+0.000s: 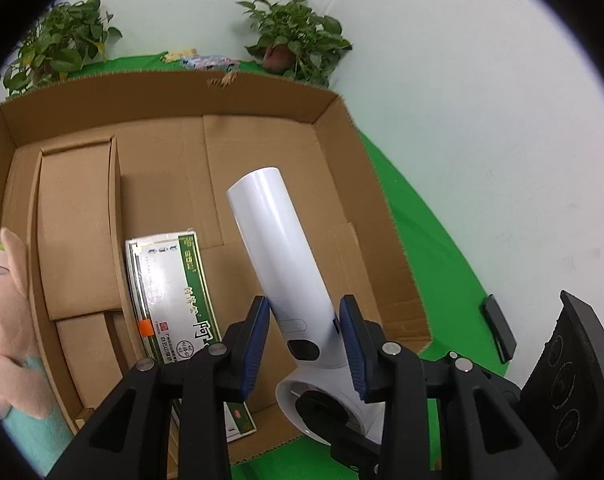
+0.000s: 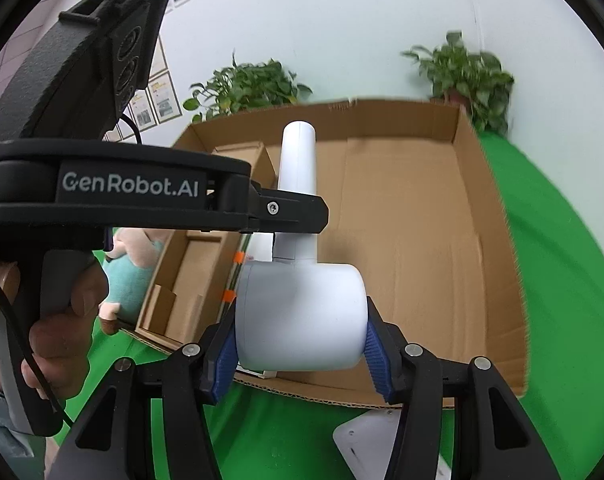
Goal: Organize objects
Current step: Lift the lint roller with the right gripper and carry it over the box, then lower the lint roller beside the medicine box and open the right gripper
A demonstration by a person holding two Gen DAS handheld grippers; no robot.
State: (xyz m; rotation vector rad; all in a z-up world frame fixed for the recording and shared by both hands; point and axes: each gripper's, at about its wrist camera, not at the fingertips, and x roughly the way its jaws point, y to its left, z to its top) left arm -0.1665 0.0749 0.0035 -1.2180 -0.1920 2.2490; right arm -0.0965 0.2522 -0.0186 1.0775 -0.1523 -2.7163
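Hair dryer (image 2: 302, 312), white, carried two-handed above the cardboard box (image 2: 497, 240). Right gripper (image 2: 302, 354) clamps the barrel; left gripper (image 1: 303, 332) clamps the handle near its base. Below it, a green-and-white medicine carton (image 1: 170, 280) lies on the box floor; a plush toy (image 1: 6, 320) sits outside the left wall. Beyond, potted plants (image 1: 298, 40). Step in hand: transfer into the box. Next move likely calls for lowering onto bare floor, clear of the carton, then releasing both grips.
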